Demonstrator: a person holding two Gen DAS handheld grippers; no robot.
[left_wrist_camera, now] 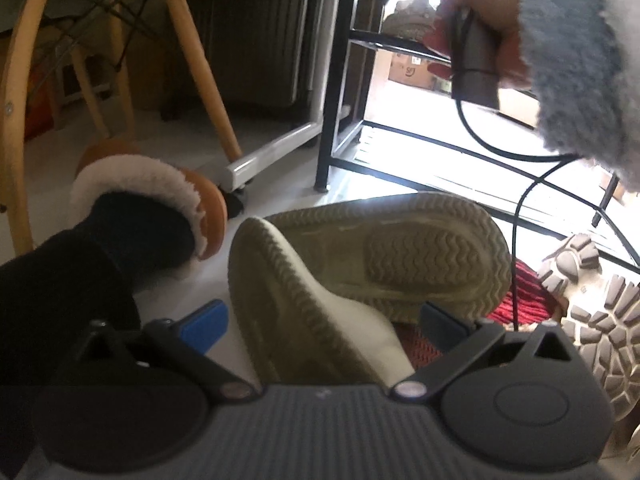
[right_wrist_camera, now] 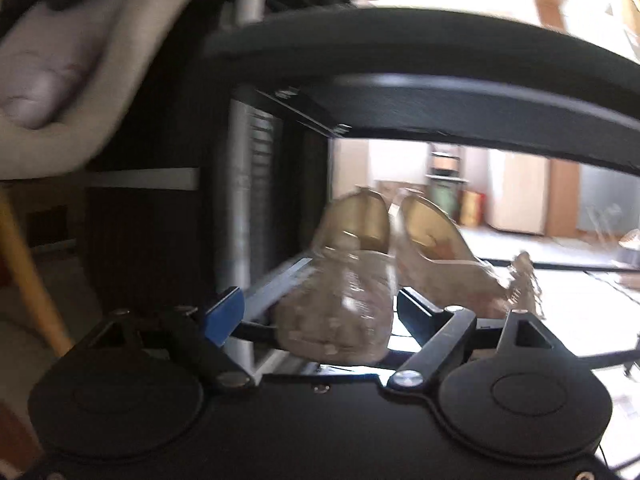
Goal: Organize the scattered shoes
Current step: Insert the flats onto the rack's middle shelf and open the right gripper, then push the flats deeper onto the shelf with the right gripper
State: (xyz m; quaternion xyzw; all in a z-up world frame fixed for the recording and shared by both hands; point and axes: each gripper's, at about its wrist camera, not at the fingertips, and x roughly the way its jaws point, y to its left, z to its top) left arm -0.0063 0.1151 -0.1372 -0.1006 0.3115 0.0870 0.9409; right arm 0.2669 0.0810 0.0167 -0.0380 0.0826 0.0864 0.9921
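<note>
**Beige shoes between the left jaws, pale pair on the rack**

Left gripper (left_wrist_camera: 320, 320) is spread wide around a beige shoe (left_wrist_camera: 316, 312), soles up on the floor by the black rack's (left_wrist_camera: 332, 92) corner. Right gripper (right_wrist_camera: 320, 312), jaws apart, flanks a blurred pale shoe (right_wrist_camera: 344, 304) of a pair on the rack shelf edge.

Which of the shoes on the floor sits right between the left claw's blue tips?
The cream shoe, tipped so its ridged sole shows. The fur-lined brown slipper lies off to the left, and the chunky-treaded shoe off to the right.
</note>
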